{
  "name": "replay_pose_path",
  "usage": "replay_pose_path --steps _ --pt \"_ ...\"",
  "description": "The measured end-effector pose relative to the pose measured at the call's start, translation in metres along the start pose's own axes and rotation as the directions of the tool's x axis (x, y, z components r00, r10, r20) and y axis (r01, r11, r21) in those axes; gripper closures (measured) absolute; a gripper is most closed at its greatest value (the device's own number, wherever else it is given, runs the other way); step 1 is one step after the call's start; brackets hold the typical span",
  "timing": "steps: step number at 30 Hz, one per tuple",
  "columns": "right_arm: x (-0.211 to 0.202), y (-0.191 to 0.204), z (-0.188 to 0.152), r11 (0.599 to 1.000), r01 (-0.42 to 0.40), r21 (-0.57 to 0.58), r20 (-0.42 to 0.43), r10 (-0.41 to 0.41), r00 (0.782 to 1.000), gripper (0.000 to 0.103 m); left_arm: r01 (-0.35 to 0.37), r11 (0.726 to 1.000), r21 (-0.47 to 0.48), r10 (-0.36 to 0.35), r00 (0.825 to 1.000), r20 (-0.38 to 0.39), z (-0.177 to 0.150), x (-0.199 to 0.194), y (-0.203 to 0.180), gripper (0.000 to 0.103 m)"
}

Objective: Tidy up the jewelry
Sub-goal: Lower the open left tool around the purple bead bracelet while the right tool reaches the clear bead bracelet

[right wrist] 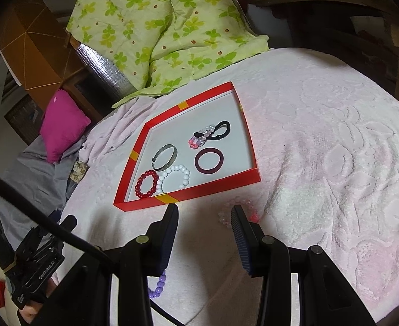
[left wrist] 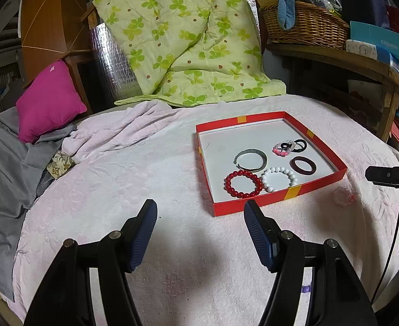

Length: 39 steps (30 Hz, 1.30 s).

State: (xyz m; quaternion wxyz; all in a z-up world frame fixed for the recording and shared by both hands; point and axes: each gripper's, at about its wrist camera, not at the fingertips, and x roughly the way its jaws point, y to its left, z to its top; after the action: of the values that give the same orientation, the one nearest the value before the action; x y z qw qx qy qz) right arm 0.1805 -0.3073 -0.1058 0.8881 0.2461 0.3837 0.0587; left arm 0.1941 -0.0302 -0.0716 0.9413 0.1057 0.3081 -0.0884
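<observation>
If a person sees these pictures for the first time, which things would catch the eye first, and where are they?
The red tray on the pale pink blanket stands out first, with a red bead bracelet and a white bead bracelet side by side near its front wall. Behind the bed, a green clover-print quilt is draped, and a magenta pillow lies at the left. Outside the tray, a pale pink bracelet lies just ahead of the open right claw.

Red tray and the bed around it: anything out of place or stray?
Two pieces lie outside the red tray. A clear pink bead bracelet sits on the pink blanket just past the near wall, by the open right gripper. A purple bead bracelet lies nearer, partly hidden. Left gripper is open, empty.
</observation>
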Motion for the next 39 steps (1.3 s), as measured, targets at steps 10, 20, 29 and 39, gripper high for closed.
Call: replay_pose_path --steps 10,20,29,39 --pt "0.000 -0.001 0.000 1.000 0.005 0.005 -0.002 -0.005 1.000 0.059 -0.001 1.000 0.008 0.001 1.000 0.002 -0.001 -0.002 0.001 0.036" --pt "-0.002 -0.011 0.001 0.999 0.028 0.019 -0.002 -0.028 1.000 0.059 0.041 0.999 0.035 -0.040 0.998 -0.048 -0.010 0.006 -0.002 0.036" --pt "-0.007 -0.050 0.007 0.988 0.053 0.148 0.006 -0.055 0.998 0.059 0.155 0.986 0.061 -0.143 0.976 -0.165 -0.030 0.021 -0.015 0.036" --pt "0.025 -0.057 0.010 0.984 0.066 0.165 -0.066 -0.056 0.996 0.059 0.244 0.969 0.041 -0.227 0.942 -0.249 -0.044 0.029 -0.031 0.036"
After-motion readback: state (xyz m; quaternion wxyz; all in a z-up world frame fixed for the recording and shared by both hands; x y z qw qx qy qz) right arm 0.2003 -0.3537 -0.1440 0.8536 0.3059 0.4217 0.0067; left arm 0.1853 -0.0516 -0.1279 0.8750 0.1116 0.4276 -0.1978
